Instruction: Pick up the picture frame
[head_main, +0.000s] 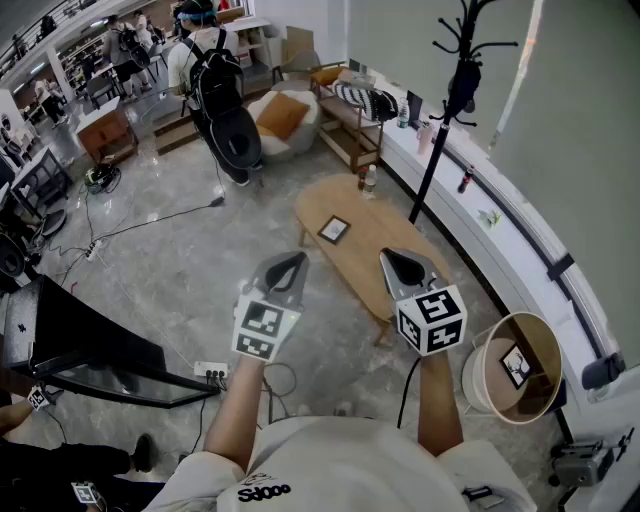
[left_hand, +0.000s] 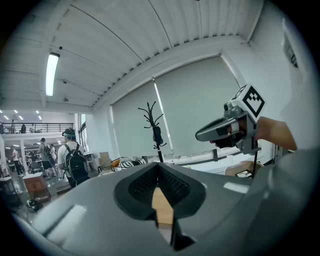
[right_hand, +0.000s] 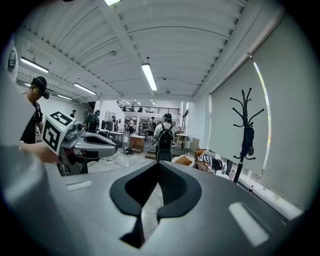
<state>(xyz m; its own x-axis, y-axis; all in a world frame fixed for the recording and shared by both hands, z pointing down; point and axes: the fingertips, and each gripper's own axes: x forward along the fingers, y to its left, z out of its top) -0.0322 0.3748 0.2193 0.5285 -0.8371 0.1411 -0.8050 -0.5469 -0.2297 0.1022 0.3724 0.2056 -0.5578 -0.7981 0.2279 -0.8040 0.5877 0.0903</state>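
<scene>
A small dark picture frame (head_main: 333, 229) lies flat on the oval wooden coffee table (head_main: 372, 262), toward its far half. I hold both grippers up in front of me, nearly level, short of the frame. The left gripper (head_main: 296, 262) hangs over the floor just left of the table, its jaws shut with nothing between them (left_hand: 159, 169). Over the table's near end, the right gripper (head_main: 393, 259) is also shut and empty (right_hand: 159, 166). Each gripper shows in the other's view: the right gripper (left_hand: 216, 132), the left gripper (right_hand: 97, 143). Neither gripper view shows the frame.
A black coat stand (head_main: 445, 120) rises beside the table's right side, and a bottle (head_main: 369, 180) stands at the table's far end. A round wooden tub (head_main: 497, 395) at the right holds another small frame. A person with a backpack (head_main: 214, 70) stands further off. A power strip (head_main: 211, 373) and cables lie on the floor.
</scene>
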